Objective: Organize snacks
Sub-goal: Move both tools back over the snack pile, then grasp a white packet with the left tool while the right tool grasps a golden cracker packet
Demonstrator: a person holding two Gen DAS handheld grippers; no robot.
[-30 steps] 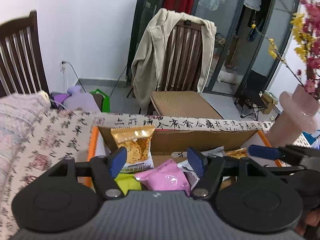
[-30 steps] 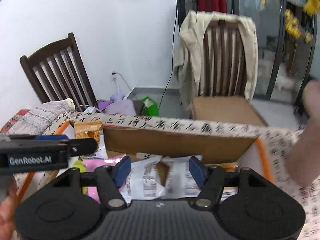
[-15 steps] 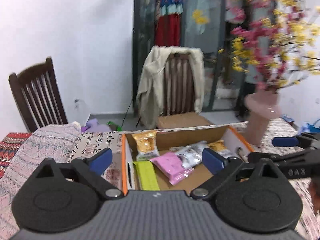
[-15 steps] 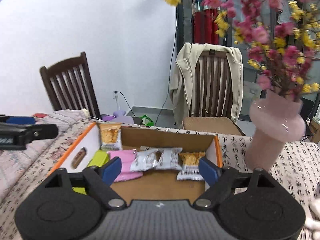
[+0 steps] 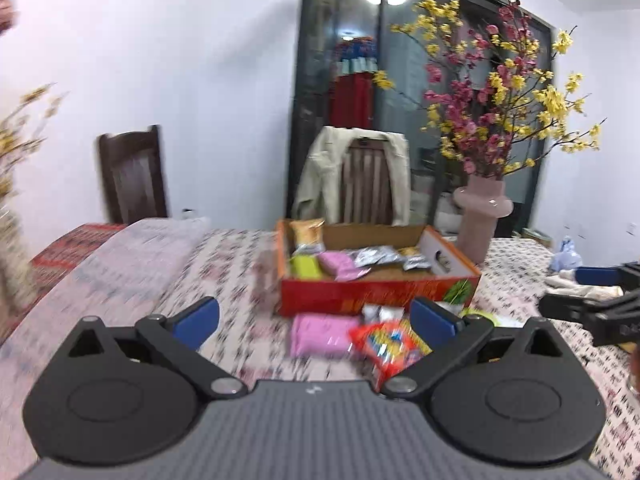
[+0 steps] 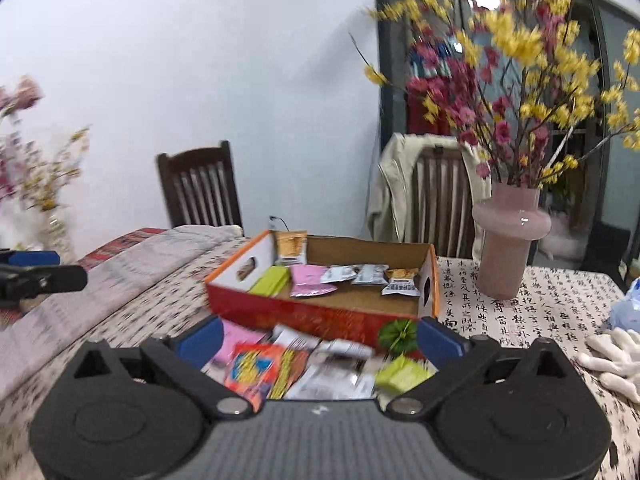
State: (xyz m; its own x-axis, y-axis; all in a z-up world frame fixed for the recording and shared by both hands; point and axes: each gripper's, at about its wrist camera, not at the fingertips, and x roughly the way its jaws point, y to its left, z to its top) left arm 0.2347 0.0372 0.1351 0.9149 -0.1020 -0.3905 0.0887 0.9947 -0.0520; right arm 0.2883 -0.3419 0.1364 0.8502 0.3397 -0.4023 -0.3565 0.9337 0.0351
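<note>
A red-and-orange cardboard box (image 5: 376, 292) (image 6: 320, 316) stands on the table. It holds a golden packet (image 5: 306, 236) upright at the back left, a green bar (image 6: 270, 280), a pink packet (image 6: 310, 280) and several silver packets (image 6: 372, 274). Loose snacks lie before its front wall: a pink packet (image 5: 320, 334), a red-and-yellow packet (image 5: 390, 342) (image 6: 260, 368), silver packets (image 6: 332, 372) and a green one (image 6: 400, 374). My left gripper (image 5: 315, 316) and right gripper (image 6: 320, 336) hover over this pile. Both sets of jaws are opening, wide apart, and the pads touch nothing.
A pink vase (image 5: 482, 216) (image 6: 508, 256) of red and yellow blossoms stands right of the box. Behind the table are a chair with a beige jacket (image 5: 360, 176) and a dark chair (image 6: 200, 188). White gloves (image 6: 616, 356) lie at right, a folded cloth (image 6: 120, 264) at left.
Both grippers drew back from right over the box to well in front of it, and their jaws spread wider. The loose pile before the box came into view.
</note>
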